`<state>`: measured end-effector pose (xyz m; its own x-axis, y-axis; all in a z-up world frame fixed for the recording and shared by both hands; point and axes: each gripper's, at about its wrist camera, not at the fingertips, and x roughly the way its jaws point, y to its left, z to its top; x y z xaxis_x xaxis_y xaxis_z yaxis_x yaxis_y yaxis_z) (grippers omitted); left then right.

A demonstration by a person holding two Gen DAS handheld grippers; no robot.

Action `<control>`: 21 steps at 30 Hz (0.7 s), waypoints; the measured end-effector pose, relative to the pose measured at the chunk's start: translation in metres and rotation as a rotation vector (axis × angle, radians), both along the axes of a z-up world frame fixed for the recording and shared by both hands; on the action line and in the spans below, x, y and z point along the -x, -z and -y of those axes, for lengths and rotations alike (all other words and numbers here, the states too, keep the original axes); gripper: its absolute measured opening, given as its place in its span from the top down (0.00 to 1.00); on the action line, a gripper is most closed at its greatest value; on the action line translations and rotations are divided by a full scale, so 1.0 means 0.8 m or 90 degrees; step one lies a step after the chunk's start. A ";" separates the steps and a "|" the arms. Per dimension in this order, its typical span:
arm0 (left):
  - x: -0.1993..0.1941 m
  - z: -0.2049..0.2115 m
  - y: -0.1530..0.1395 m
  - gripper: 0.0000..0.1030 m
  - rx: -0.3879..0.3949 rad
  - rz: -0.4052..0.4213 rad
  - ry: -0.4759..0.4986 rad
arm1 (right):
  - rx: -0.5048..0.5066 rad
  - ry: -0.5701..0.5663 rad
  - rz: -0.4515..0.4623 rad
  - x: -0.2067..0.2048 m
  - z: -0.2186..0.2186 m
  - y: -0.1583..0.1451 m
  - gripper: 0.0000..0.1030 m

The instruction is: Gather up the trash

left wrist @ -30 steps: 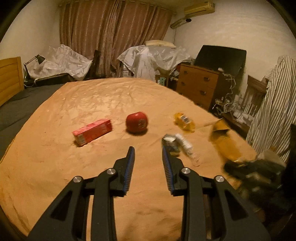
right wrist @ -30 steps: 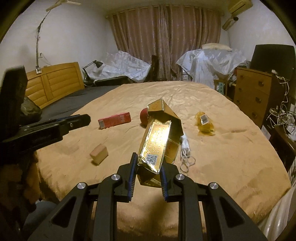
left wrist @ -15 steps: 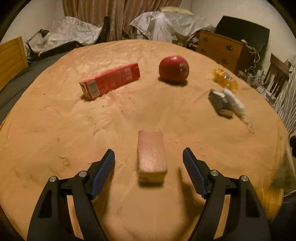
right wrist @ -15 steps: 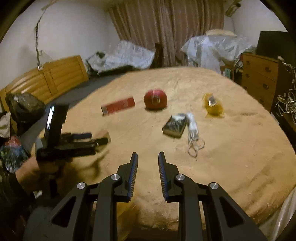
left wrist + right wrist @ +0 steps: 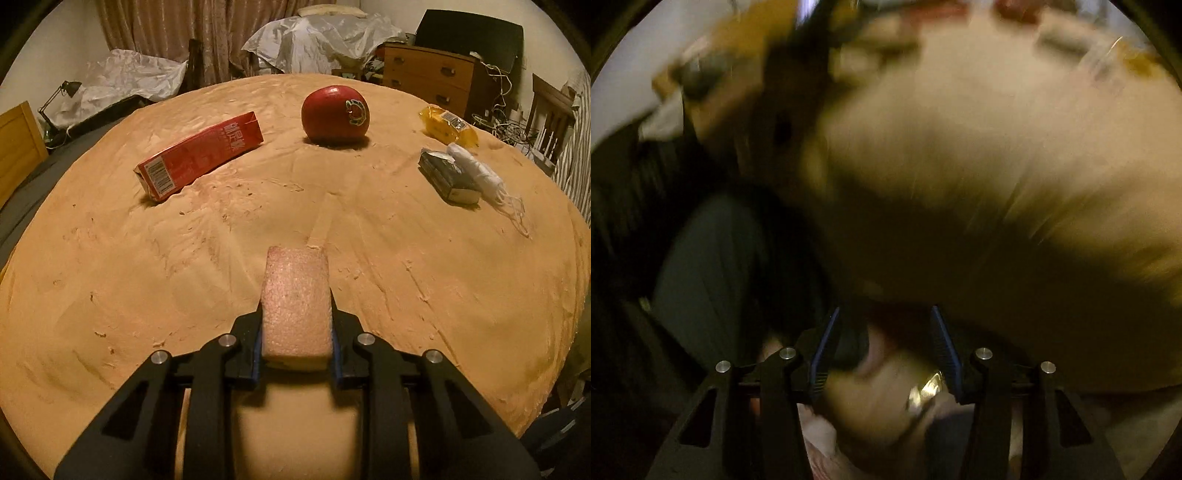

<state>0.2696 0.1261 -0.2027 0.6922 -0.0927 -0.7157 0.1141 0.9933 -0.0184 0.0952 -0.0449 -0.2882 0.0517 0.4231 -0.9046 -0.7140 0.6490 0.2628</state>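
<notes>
In the left wrist view my left gripper (image 5: 295, 314) is shut on a pinkish foam block (image 5: 295, 302) that lies on the tan bedspread (image 5: 424, 277). Beyond it lie a red carton (image 5: 199, 157), a red ball (image 5: 335, 115), a yellow wrapper (image 5: 447, 124), a dark small box (image 5: 447, 177) and a white bundle with strings (image 5: 480, 173). The right wrist view is heavily blurred. My right gripper (image 5: 884, 325) is open, pointing down past the bed's edge, with something shiny and gold (image 5: 925, 391) below its jaws.
A wooden dresser (image 5: 432, 77) and cables stand at the back right. Plastic-covered furniture (image 5: 317, 40) and curtains are behind the bed. A wooden headboard (image 5: 18, 147) and a desk lamp are at the left.
My left gripper has moved forward and shut on the foam block. My right gripper has swung down past the bed's edge and opened wider; its view is now blurred.
</notes>
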 end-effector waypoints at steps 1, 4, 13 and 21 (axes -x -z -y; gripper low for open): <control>-0.001 -0.002 0.001 0.75 0.006 -0.001 0.001 | 0.024 -0.034 -0.006 0.004 -0.007 0.017 0.50; 0.000 -0.004 0.001 0.75 0.017 0.003 0.002 | 0.108 -0.147 -0.036 0.010 -0.024 0.090 0.49; 0.002 -0.009 0.000 0.75 0.037 0.008 -0.001 | 0.228 0.207 -0.364 -0.032 0.022 0.334 0.45; 0.001 -0.019 0.000 0.75 0.069 0.004 0.005 | 0.341 0.152 -0.350 -0.014 -0.006 0.444 0.45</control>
<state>0.2691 0.1410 -0.2026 0.6951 -0.1747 -0.6973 0.1221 0.9846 -0.1250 0.1065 -0.0401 -0.6435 -0.4260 -0.0412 -0.9038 -0.3985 0.9054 0.1466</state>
